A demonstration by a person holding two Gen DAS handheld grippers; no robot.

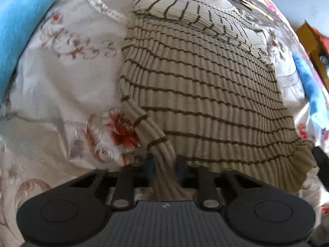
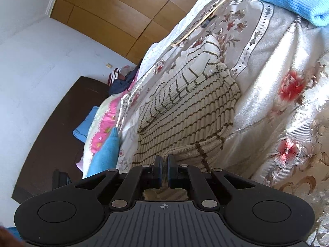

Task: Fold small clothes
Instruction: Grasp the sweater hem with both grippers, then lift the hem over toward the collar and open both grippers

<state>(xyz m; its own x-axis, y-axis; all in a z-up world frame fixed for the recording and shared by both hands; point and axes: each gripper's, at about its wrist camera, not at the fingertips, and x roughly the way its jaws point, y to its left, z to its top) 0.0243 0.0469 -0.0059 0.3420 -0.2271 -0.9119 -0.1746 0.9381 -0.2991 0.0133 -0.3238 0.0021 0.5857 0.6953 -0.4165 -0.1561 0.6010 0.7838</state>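
Note:
A small beige ribbed sweater with thin brown stripes point(image 1: 201, 86) lies on a floral bedspread point(image 1: 67, 86), its cream striped sleeve folded across the far end. My left gripper point(image 1: 164, 164) is shut on a bunched corner of the sweater's near hem. The sweater also shows in the right wrist view point(image 2: 185, 119). My right gripper point(image 2: 163, 164) is shut on the sweater's other near hem corner, the fabric pinched between its blue pads. The near hem is lifted off the bed.
A blue knit garment point(image 1: 22, 20) lies at the left of the bed, also seen in the right wrist view point(image 2: 296, 0). More blue cloth point(image 2: 107, 150) and a pink blanket point(image 2: 104, 123) sit at the bed's edge. A gold hanger point(image 2: 201, 18) lies at the far end. Dark floor point(image 2: 57, 127) lies beside the bed.

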